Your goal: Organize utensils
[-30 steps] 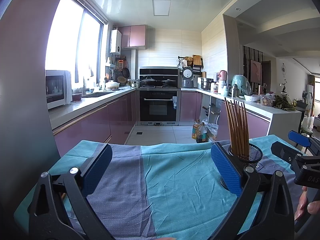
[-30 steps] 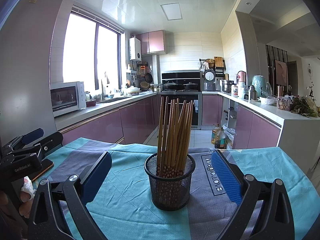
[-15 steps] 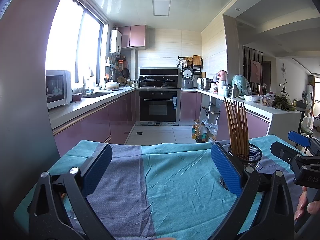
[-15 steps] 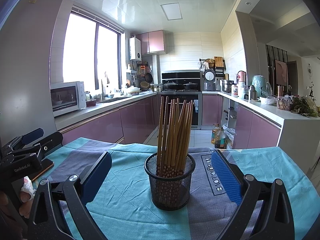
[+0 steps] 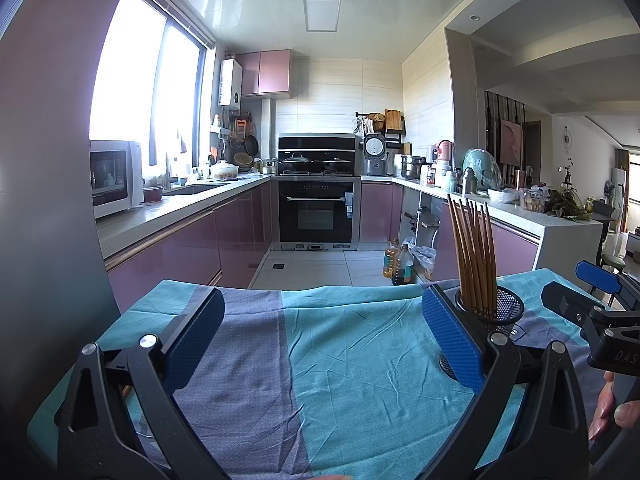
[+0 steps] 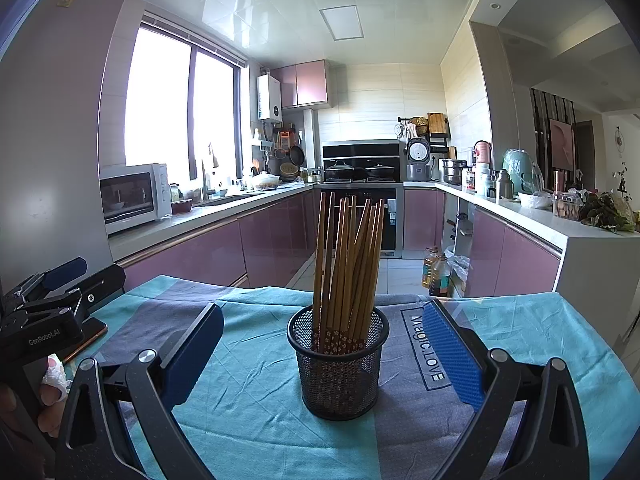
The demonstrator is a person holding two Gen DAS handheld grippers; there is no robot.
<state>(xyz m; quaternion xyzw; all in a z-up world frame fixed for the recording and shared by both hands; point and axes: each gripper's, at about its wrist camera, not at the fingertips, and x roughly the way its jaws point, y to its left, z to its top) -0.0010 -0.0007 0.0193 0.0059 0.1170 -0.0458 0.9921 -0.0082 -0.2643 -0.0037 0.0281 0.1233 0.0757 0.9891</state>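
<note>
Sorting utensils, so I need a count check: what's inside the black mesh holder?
The mesh holder holds a bundle of wooden chopsticks standing upright, with patterned lower ends. Their tips and the holder's bottom are hidden behind the mesh.

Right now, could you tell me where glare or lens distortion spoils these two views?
Left wrist view: the window is blown out white and the wall edges bow from the fisheye. Right wrist view: the window glares too, yet the chopsticks and mesh holder stay sharp.
</note>
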